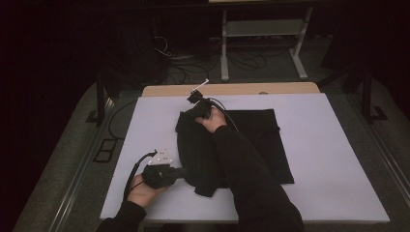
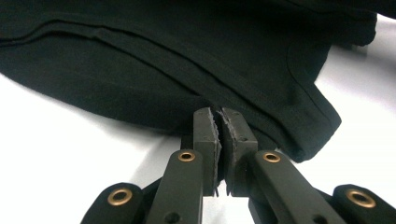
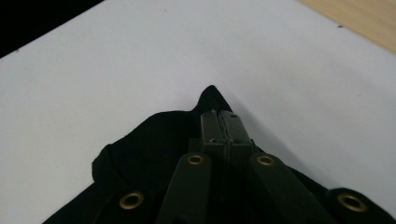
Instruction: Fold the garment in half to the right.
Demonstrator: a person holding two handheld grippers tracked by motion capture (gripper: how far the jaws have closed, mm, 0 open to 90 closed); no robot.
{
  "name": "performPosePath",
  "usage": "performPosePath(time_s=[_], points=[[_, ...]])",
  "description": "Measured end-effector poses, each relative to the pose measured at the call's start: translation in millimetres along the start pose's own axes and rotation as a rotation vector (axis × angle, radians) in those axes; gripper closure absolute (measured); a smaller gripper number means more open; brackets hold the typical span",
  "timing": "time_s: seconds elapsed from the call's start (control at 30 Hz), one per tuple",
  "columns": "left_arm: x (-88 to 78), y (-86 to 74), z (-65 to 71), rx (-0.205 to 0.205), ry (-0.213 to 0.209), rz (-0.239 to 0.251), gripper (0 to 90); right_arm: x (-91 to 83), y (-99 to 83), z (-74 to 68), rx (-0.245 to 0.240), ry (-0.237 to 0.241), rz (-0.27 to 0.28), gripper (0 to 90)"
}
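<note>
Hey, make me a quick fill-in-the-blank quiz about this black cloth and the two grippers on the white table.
1. The garment on the white table is ____ in colour.
2. The left gripper has its jaws ____ on the garment's edge.
3. The right gripper pinches a fold at the garment's ____ end, seen from the high view.
4. Beyond the white surface runs a strip of bare ____.

Missing words: black; shut; far; wood
</note>
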State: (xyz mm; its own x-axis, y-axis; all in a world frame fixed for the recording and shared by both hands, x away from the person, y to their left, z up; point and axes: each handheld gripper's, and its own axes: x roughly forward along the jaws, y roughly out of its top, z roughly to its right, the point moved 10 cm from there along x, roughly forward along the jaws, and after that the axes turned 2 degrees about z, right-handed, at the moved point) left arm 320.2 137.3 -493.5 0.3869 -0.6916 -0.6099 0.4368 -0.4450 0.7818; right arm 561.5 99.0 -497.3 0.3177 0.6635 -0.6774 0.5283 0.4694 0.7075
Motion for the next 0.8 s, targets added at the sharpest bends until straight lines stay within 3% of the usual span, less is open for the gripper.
performPosePath(time_s=[0.37, 0.8], points=[[-3.7, 15.2, 8.7, 0.025, 0.001, 0.037, 83.9, -44.5, 8.0, 3.6, -0.007, -0.007, 0.057, 88.7], [2.2, 35.8, 20.7, 0.073, -0.018, 0.045, 84.1, -87.2, 2.7, 22.2, 0.013, -0.036, 0.101, 88.7]])
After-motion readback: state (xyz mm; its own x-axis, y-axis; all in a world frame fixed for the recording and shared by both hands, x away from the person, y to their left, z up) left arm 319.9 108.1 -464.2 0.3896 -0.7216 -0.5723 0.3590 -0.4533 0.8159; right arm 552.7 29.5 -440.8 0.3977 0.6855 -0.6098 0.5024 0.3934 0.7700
